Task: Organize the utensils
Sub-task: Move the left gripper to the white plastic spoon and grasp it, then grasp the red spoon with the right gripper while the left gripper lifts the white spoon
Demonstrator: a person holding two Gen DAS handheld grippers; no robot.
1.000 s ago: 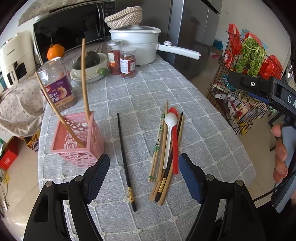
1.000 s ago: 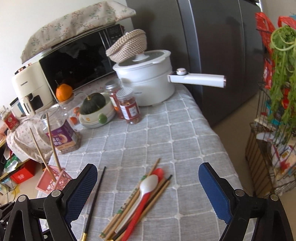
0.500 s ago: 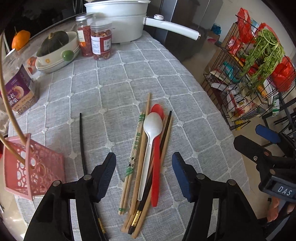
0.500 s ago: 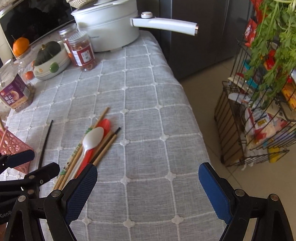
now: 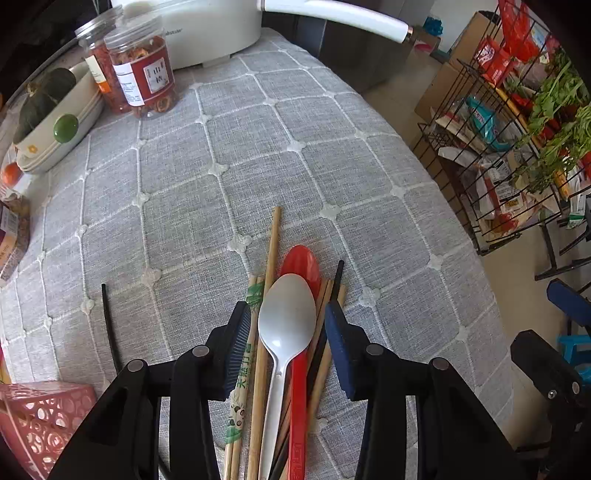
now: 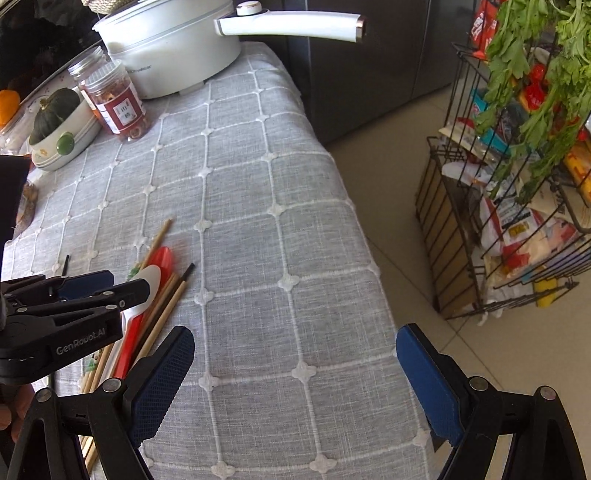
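Note:
A bundle of utensils lies on the grey checked tablecloth (image 5: 258, 147): a white spoon (image 5: 287, 317) on top of a red spoon (image 5: 301, 260), with several wooden chopsticks (image 5: 272, 240) and dark ones beside them. My left gripper (image 5: 286, 314) points down over this bundle, its jaws closing with the spoons and chopsticks between them; the pads stand at the bundle's outer sides. One black chopstick (image 5: 109, 325) lies apart to the left. The pink basket (image 5: 40, 417) shows at the lower left. My right gripper (image 6: 293, 336) hangs wide open over bare cloth, right of the left gripper (image 6: 118, 282).
Two red-labelled jars (image 5: 147, 74), a white pot (image 5: 207, 29) with a long handle and a bowl holding a green squash (image 5: 55, 107) stand at the far end. The table's right edge drops to the floor, where a black wire rack (image 6: 517, 203) holds greens and packets.
My left gripper has swung from near the pink basket to right over the bundle, come down, and narrowed its jaws. My right gripper has tipped downward and sunk toward the table's right side.

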